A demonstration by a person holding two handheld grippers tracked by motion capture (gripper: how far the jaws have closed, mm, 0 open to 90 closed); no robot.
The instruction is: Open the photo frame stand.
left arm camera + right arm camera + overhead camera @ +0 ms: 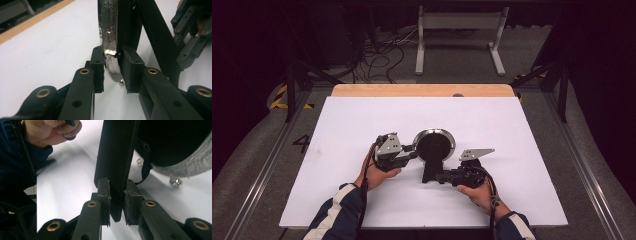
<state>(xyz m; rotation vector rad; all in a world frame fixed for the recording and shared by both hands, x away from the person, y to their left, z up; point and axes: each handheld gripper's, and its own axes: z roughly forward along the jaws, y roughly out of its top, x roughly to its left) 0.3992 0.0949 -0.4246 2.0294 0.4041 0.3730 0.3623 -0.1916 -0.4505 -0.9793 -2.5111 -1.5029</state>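
A frying pan (434,145) sits mid-worktop (512,200), nearer the front edge — left tool (411,150) pinches its metal rim, right tool (439,176) clamps its black handle (430,170). Nothing else stands around it.

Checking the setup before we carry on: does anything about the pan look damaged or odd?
The pan's metal rim looks scuffed and blotchy where the left claw pinches it. The right claw clamps the black handle. Nothing is spilled on the white table.
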